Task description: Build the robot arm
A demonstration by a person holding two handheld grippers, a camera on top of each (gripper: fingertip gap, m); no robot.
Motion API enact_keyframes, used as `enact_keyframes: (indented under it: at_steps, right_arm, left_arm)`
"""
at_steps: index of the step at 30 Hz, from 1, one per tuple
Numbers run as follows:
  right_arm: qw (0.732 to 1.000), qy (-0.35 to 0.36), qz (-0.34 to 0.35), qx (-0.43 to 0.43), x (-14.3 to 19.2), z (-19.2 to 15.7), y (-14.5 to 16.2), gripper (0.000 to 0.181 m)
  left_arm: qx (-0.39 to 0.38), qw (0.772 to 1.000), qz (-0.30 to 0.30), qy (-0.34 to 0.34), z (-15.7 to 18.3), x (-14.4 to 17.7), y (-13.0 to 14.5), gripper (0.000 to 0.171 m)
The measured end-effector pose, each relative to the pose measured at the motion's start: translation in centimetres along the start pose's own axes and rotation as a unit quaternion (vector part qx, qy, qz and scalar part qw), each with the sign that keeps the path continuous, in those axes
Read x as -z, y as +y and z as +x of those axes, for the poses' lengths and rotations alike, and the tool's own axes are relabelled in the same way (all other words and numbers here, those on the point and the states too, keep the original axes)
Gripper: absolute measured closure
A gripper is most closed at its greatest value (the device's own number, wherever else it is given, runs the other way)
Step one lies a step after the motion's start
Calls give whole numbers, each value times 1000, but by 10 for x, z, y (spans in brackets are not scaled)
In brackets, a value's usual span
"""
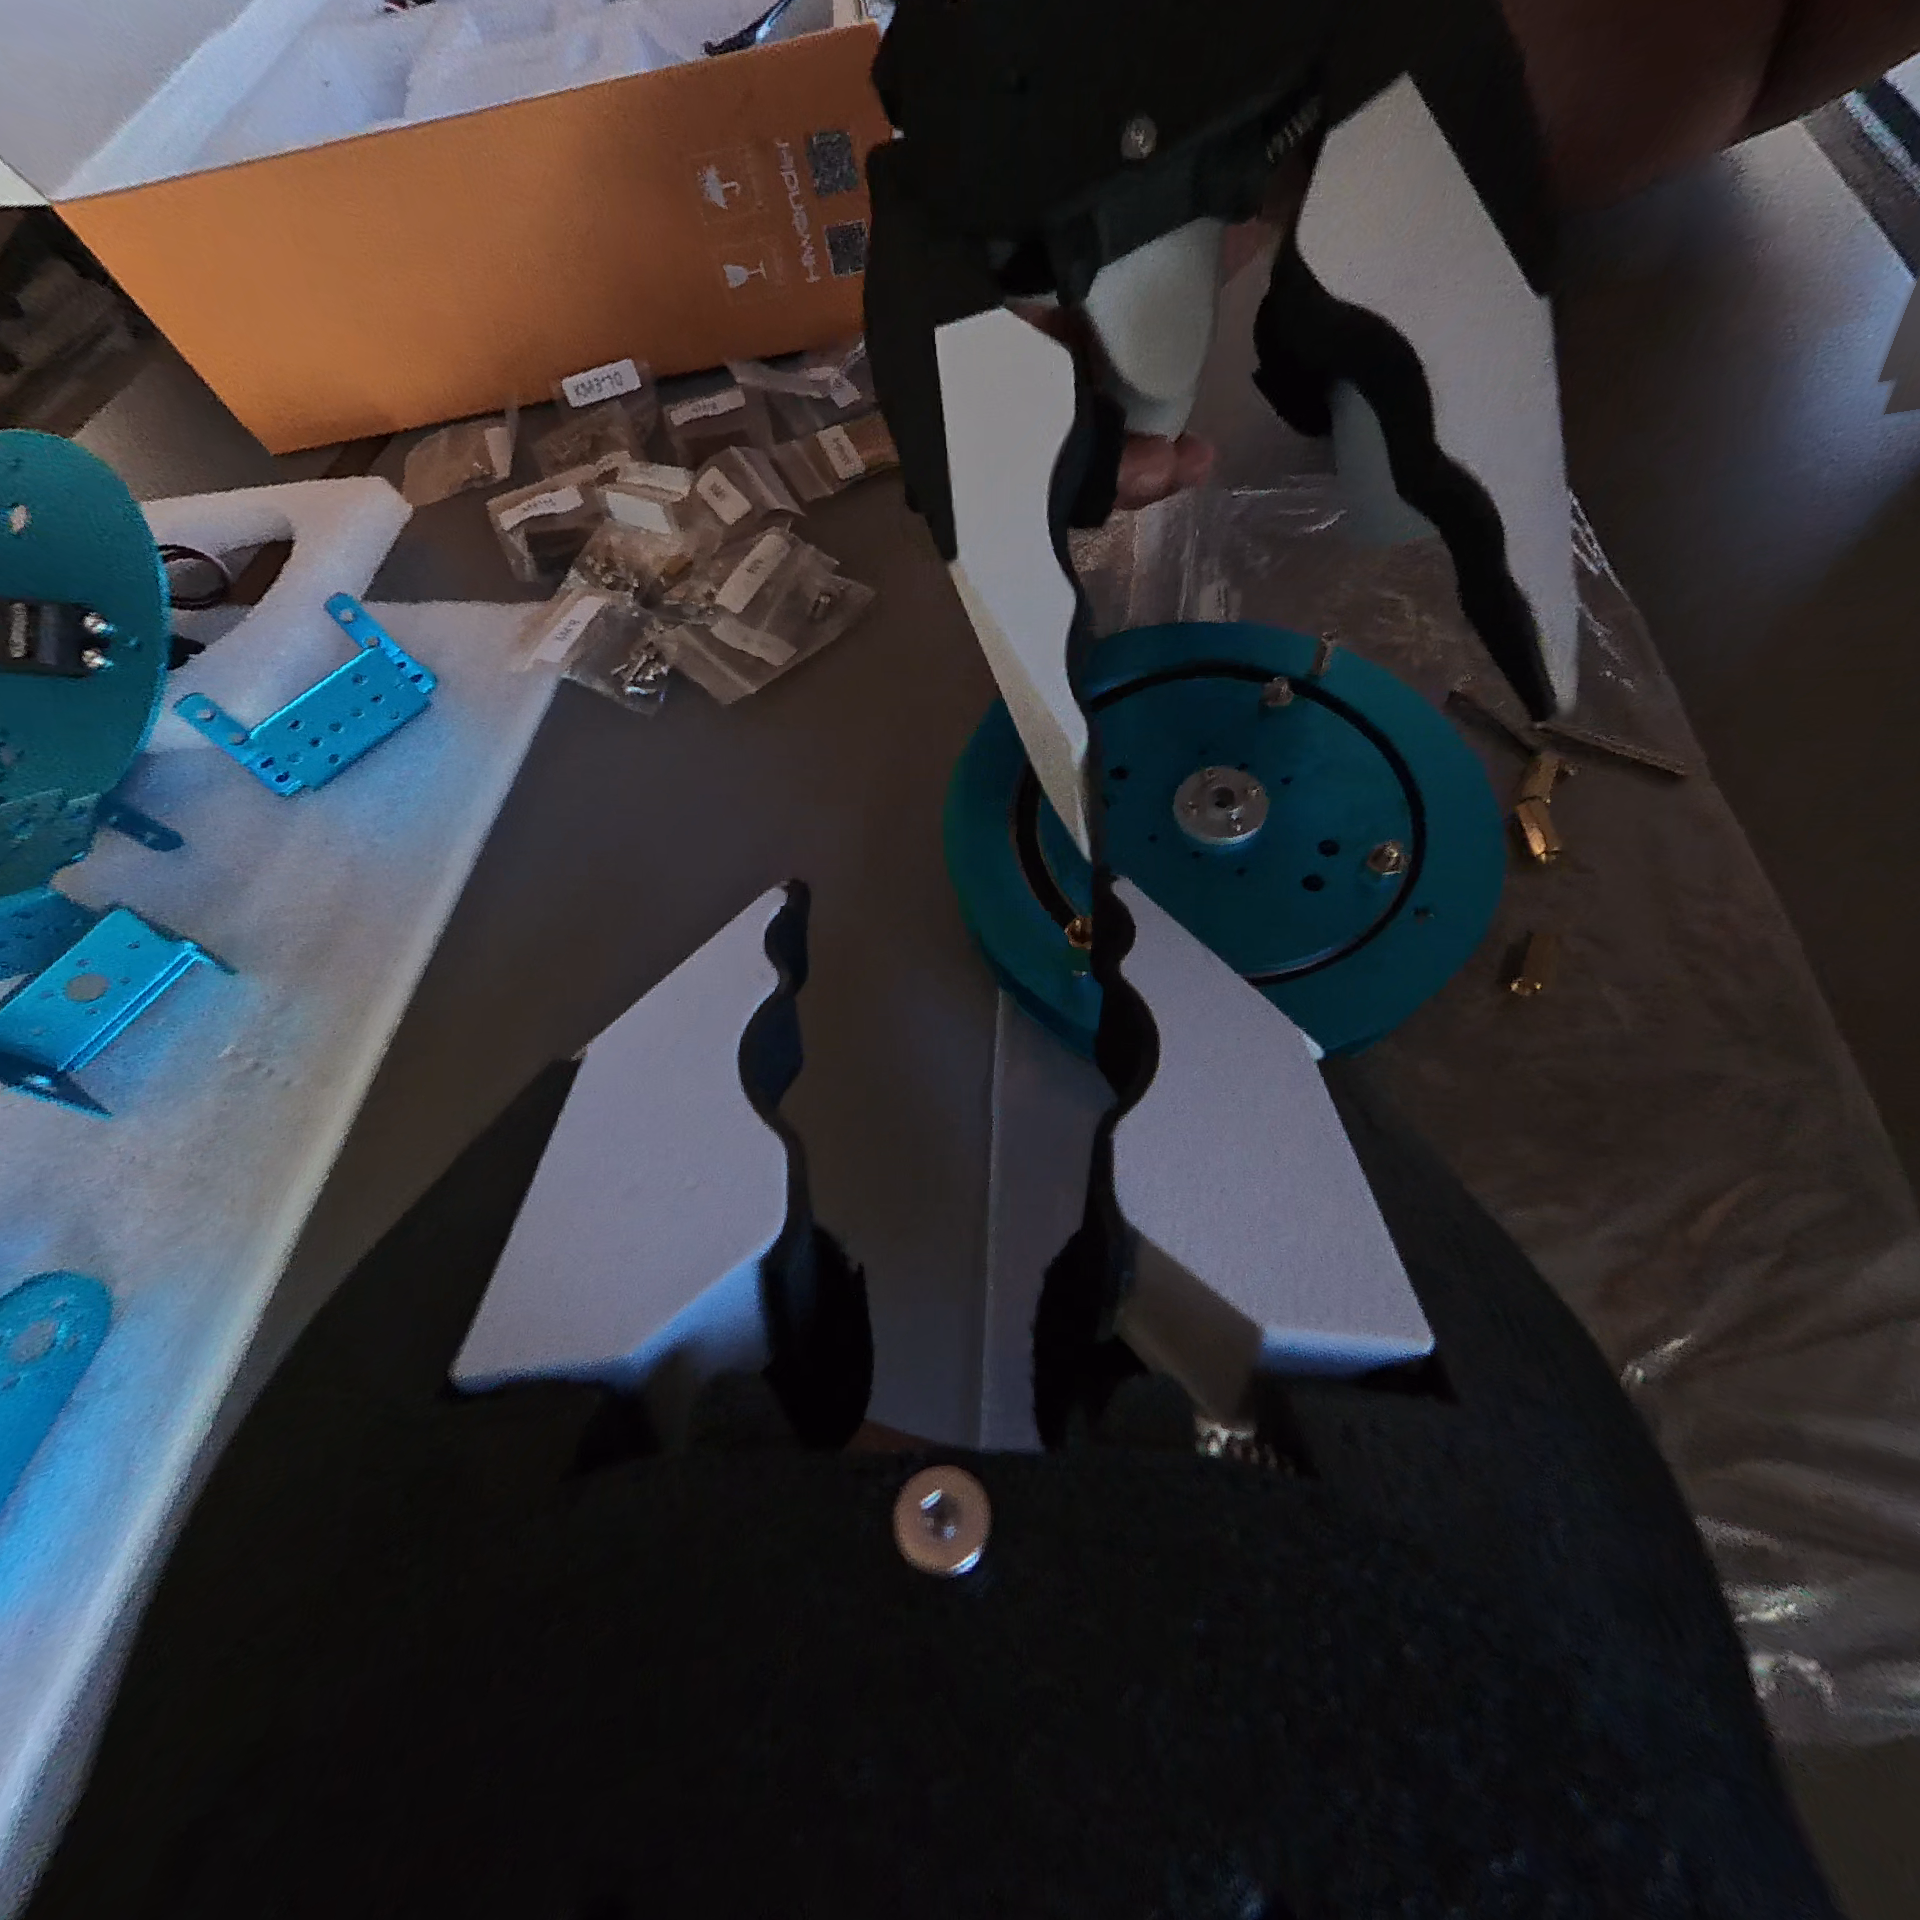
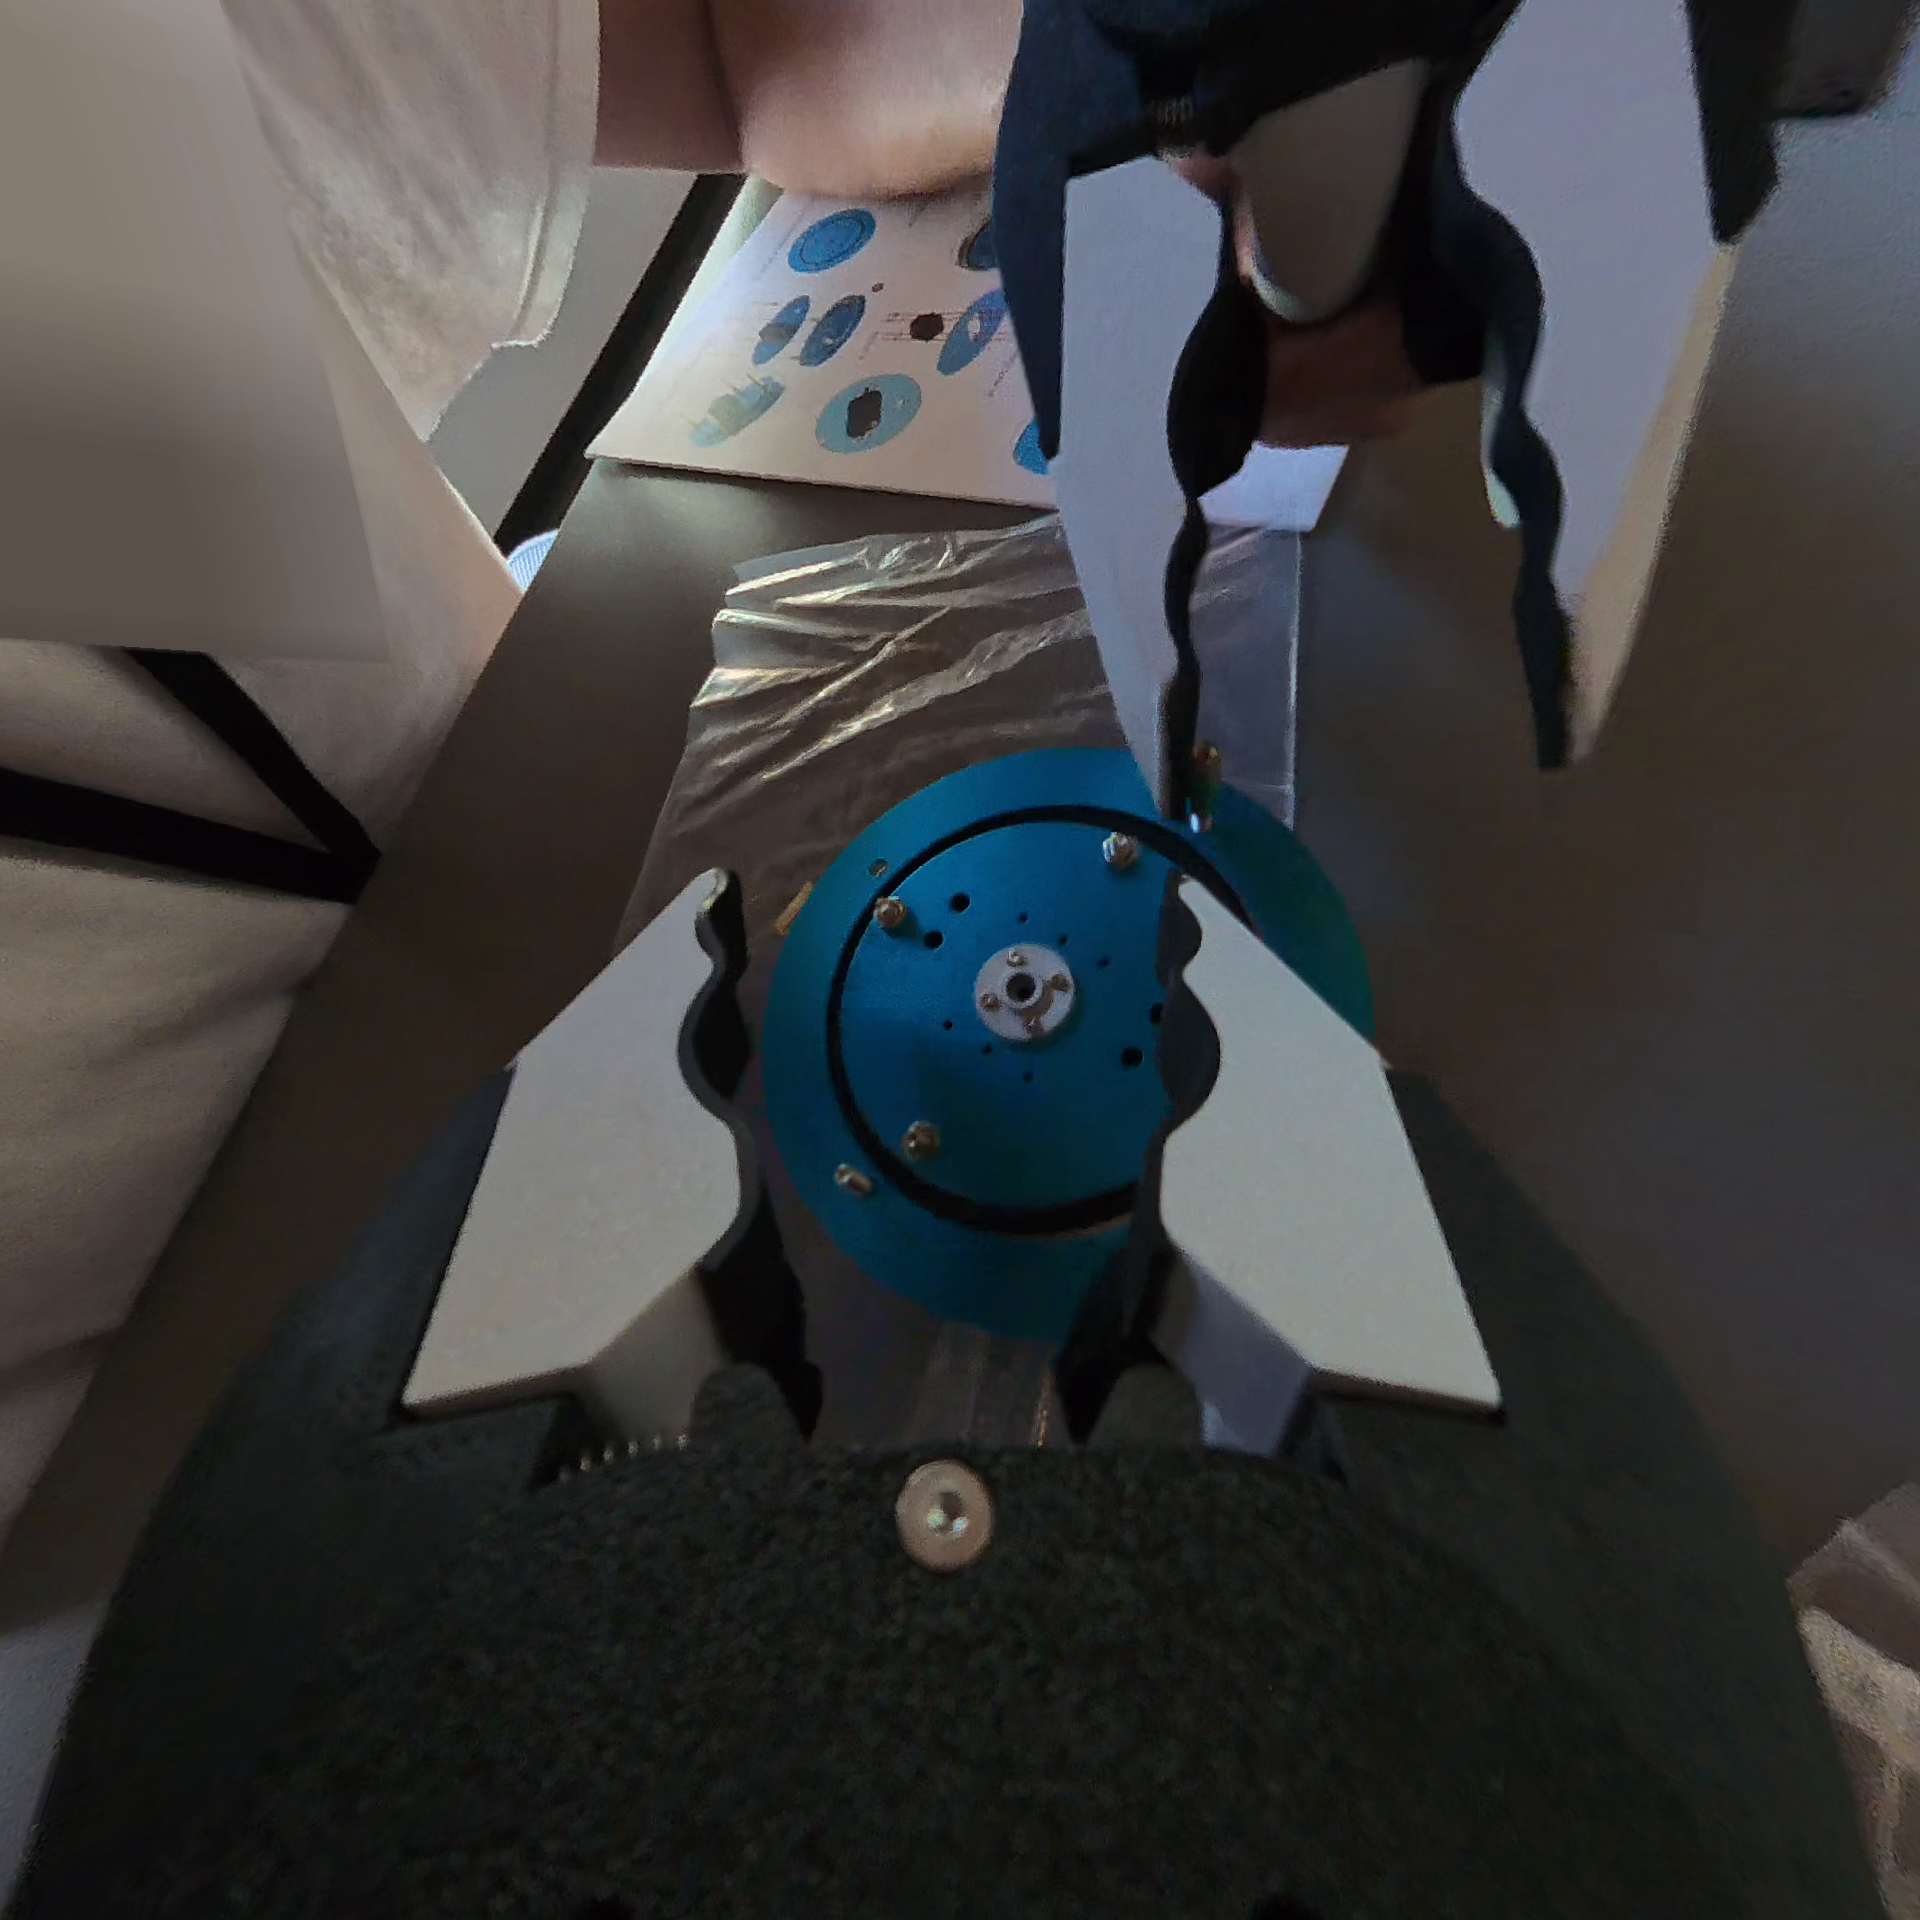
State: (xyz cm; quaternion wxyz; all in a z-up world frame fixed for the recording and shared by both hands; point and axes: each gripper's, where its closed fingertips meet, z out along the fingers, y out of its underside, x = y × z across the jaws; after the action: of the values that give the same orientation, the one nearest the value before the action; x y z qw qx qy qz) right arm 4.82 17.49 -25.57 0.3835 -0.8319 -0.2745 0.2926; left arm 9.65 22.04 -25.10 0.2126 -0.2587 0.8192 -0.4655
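left gripper (image 1: pixel 951 914) jaws standing released, its right finger overlapping the near rim of the blue disc (image 1: pixel 1299 831). right gripper (image 2: pixel 951 914) jaws spread wide, straddling the disc above clear plastic (image 2: pixel 883 644) on the worktop (image 1: pixel 727 831). brass standoffs (image 1: pixel 1536 805) lying beside the disc.

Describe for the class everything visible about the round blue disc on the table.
The blue disc looks like anodised metal: an outer ring, a dark circular groove, and a drilled inner plate with a silver hub. Brass standoffs stand upright on it. It lies flat on clear plastic sheeting, between the fingers of the open right claw.
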Motion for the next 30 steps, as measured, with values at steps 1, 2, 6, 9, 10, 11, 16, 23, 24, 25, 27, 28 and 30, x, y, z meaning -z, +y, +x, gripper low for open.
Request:
enact_keyframes:
  at_steps: [1, 2, 6, 9, 10, 11, 16, 23, 24, 25, 27, 28, 30]
  right_arm:
    - [1000, 5, 8, -1, 3, 2, -1, 103]
    - [1000, 11, 13, 0, 4, 5, -3, 103]
    - [1000, 11, 13, 6, -2, 11, -11, 97]
    - [1000, 0, 14, 25, -11, 11, -19, 93]
    - [1000, -6, 9, 27, -14, 12, -18, 93]
    - [1000, -17, 3, 23, -16, 13, -17, 92]
    - [999, -52, 12, 5, -16, 7, -19, 93]
    - [1000, -21, 11, 8, 0, 16, -11, 98]
    - [1000, -27, 10, 6, -3, 17, -13, 96]
    - [999, -36, 9, 3, -7, 16, -15, 94]
    - [999, -54, 0, 0, -12, 12, -15, 93]
    - [998, -59, -5, 1, -13, 10, -14, 93]
    - [999, -52, -9, 1, -10, 8, -11, 92]
  left_arm:
    - [-2, 1000, 2, 1, 2, 2, -1, 117]
    - [0, 1000, 9, 8, 5, 4, -4, 117]
    - [-10, 1000, 11, 18, 11, 6, -11, 117]
    - [-18, 1000, -5, 12, 9, 3, -4, 117]
    - [-18, 1000, -9, 14, 10, 1, -1, 117]
    - [-17, 1000, -12, 15, 10, 0, 0, 117]
    - [-14, 1000, -19, 1, 0, 4, 7, 117]
    - [-9, 1000, -13, 9, 0, 11, 8, 117]
    - [-16, 1000, -12, 11, 3, 8, 6, 117]
    - [-23, 1000, -11, 12, 5, 4, 4, 117]
    - [-30, 999, -13, 8, 4, -1, 2, 117]
    - [-31, 999, -17, 3, 1, -1, 3, 117]
    - [-22, 1000, -19, 3, -3, 4, 8, 117]
